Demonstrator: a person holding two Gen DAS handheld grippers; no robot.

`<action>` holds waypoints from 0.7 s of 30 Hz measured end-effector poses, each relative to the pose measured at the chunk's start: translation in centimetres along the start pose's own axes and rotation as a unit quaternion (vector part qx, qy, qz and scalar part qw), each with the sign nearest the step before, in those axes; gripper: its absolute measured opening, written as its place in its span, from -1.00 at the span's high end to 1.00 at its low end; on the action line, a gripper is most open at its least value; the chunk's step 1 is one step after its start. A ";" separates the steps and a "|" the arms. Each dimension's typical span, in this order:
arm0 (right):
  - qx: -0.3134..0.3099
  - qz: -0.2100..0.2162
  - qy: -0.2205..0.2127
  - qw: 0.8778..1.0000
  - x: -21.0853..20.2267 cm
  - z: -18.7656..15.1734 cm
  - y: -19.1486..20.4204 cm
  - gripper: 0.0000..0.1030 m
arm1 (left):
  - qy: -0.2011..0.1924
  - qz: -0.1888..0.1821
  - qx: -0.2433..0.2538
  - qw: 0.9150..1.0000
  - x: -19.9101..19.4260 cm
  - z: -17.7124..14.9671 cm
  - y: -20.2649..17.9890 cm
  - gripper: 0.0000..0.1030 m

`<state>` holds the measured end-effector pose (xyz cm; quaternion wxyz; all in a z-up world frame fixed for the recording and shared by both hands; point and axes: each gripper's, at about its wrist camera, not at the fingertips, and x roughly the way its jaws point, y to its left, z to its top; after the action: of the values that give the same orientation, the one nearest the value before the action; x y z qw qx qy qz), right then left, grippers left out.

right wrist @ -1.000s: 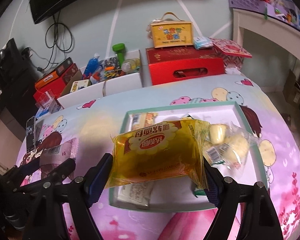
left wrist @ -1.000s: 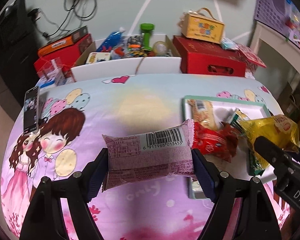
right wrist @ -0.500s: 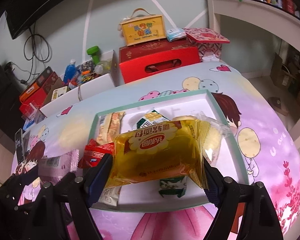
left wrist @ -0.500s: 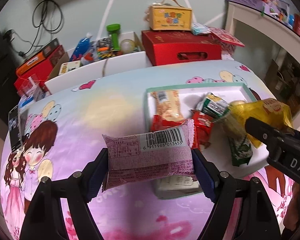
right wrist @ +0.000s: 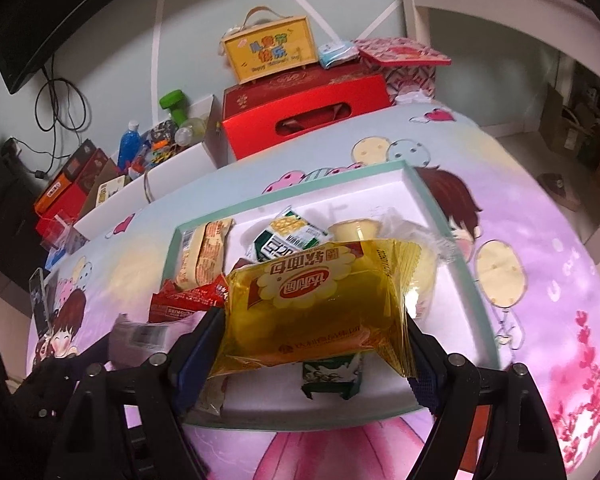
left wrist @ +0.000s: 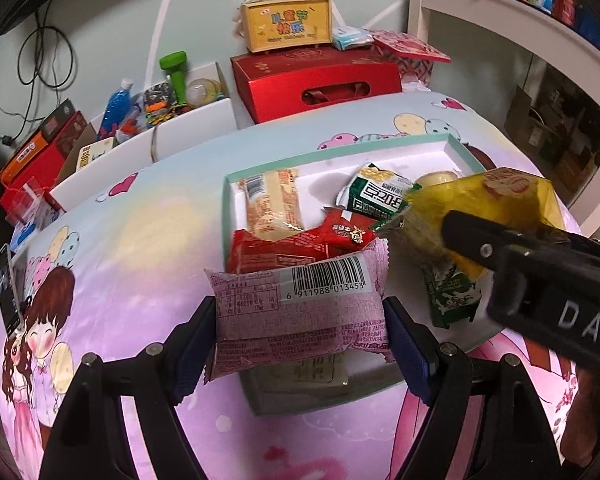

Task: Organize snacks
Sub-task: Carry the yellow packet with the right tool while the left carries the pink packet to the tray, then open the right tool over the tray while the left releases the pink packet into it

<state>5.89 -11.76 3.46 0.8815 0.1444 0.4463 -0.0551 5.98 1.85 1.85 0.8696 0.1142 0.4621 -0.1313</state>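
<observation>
Two grippers loaded: left gripper (left wrist: 300, 316) clamps pink snack pack (left wrist: 298, 312) over tray's (left wrist: 452, 148) 7 o'clock corner. Right gripper (right wrist: 314, 328) pinches yellow snack pack (right wrist: 316, 304) above tray's 5 o'clock area.

Left gripper (left wrist: 300, 334): carried the pink packet (left wrist: 298, 312) rightward from over bare cloth to above the tray's (left wrist: 340, 152) near-left corner.
Right gripper (right wrist: 314, 350): advanced with the yellow packet (right wrist: 316, 300) over the tray interior.
Tray contents: red packet (left wrist: 296, 246) and green packet (left wrist: 380, 196) came into fuller view.
</observation>
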 end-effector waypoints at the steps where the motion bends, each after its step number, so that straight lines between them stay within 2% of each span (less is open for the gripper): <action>1: 0.000 0.002 0.003 1.000 0.3 0.0 0.1 -0.64 | 0.001 0.000 0.002 1.000 0.3 0.1 -0.1 -0.59; 10: -0.010 -0.002 0.019 1.000 2.5 0.2 0.5 -0.64 | -0.014 0.008 0.015 1.000 1.6 0.8 -0.6 -0.59; 21: -0.019 -0.009 0.018 1.000 2.8 0.3 0.8 -0.67 | -0.027 0.013 0.020 0.999 2.0 1.3 -0.6 -0.61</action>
<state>7.97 -10.98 1.51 0.8753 0.1244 0.4643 -0.0522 7.86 0.63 0.81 0.8808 0.1344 0.4343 -0.1323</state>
